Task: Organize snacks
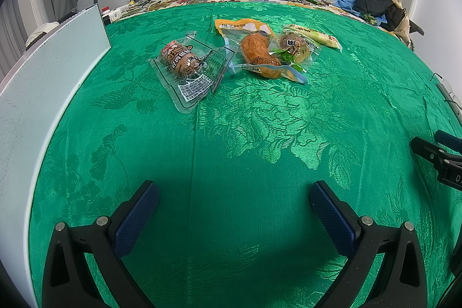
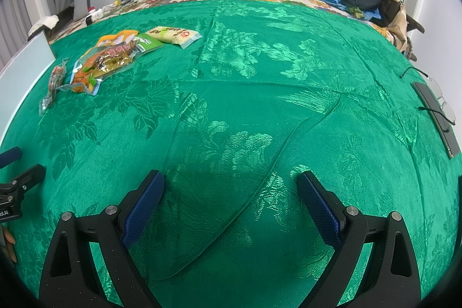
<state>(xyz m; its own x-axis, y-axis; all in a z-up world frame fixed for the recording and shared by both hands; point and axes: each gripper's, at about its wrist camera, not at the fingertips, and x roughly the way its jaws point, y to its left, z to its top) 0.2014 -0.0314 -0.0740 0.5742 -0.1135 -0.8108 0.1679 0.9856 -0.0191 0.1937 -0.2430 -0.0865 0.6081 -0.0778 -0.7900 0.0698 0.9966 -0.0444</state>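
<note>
Snacks (image 1: pixel 245 51) lie well ahead of my left gripper (image 1: pixel 234 210); right gripper (image 2: pixel 231 198) idle, both jaws wide and empty. Overlapping packets risk a double grab.

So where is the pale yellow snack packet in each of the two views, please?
Left wrist view: the pale yellow snack packet lies upper right of centre, farthest right in the snack group.
Right wrist view: the same packet lies upper left, at the right end of the group.
Shared landmark: the orange snack pouch beside it on the green cloth.
</note>
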